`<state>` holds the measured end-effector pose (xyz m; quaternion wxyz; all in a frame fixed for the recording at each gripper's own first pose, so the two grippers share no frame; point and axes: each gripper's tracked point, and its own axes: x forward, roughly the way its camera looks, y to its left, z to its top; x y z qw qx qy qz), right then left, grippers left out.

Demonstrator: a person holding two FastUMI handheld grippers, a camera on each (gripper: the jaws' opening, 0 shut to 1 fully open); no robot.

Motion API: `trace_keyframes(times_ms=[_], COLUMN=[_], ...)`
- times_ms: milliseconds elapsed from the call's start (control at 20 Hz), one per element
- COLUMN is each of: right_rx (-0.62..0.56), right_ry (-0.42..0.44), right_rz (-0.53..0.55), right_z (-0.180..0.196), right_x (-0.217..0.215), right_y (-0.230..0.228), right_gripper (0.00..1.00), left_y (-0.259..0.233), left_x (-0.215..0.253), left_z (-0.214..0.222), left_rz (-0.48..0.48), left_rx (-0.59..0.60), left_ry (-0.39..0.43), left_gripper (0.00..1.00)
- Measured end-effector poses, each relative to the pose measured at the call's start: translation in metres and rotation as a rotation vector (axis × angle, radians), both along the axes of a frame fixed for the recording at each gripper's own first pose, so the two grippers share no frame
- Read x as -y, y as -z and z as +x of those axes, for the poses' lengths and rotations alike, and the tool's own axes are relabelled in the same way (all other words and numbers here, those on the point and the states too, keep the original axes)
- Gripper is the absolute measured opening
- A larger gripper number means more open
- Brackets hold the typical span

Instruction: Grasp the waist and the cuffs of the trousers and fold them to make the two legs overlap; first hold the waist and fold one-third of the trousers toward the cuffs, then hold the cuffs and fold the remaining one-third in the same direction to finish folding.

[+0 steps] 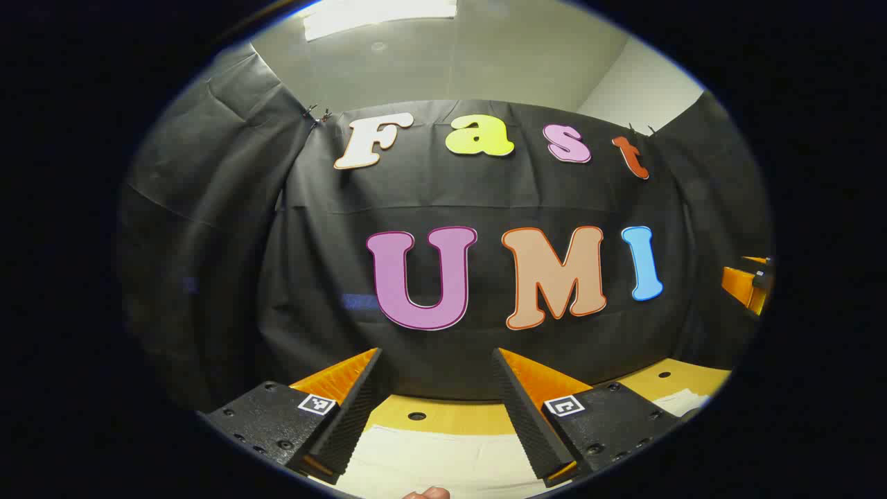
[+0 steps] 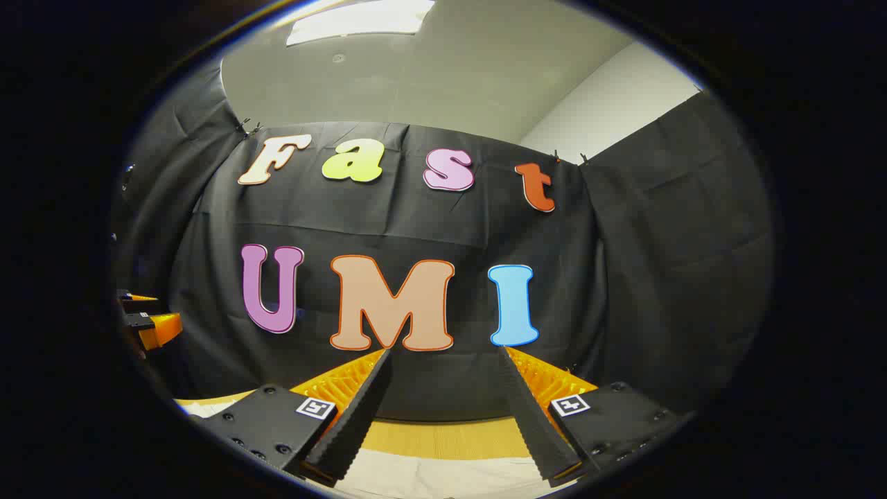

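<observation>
In the left gripper view the left gripper [image 1: 436, 360] has its two fingers spread wide with nothing between them, and just below them the pale trousers [image 1: 443, 461] lie flat on the near part of the yellow table [image 1: 443, 418], reaching also toward its right edge. In the right gripper view the right gripper [image 2: 443, 360] is likewise wide apart and empty — under it a pale strip of the trousers [image 2: 443, 478] lies on the table [image 2: 443, 436]. Farther off, the other gripper shows at the side of each view, and behind the table's far edge hangs the black cloth wall [image 1: 485, 194].
</observation>
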<state>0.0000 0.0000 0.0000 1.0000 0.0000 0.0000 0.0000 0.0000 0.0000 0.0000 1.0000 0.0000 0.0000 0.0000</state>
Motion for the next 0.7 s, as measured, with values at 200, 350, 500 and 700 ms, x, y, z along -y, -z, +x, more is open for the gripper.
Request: trace_keyframes(times_ms=[200, 350, 500, 700], right_rx=[-0.008, -0.004, -0.006, -0.004], right_ry=[-0.006, -0.010, -0.018, -0.027], right_rz=[0.010, 0.014, 0.020, 0.015], right_z=[0.000, 0.000, 0.002, -0.001], right_x=[0.001, 0.000, -0.003, -0.005], right_y=[0.000, 0.001, 0.000, 0.002], right_gripper=[0.97, 0.97, 0.97, 0.98], left_y=[-0.002, -0.001, -0.003, -0.003], left_x=[0.005, 0.015, 0.016, 0.016], left_z=[-0.005, -0.008, -0.008, -0.008], left_rz=[0.006, 0.001, 0.012, 0.026], left_rx=[0.004, 0.003, 0.009, 0.013], left_ry=[0.009, 0.035, 0.040, 0.042], left_gripper=[0.93, 0.93, 0.94, 0.89])
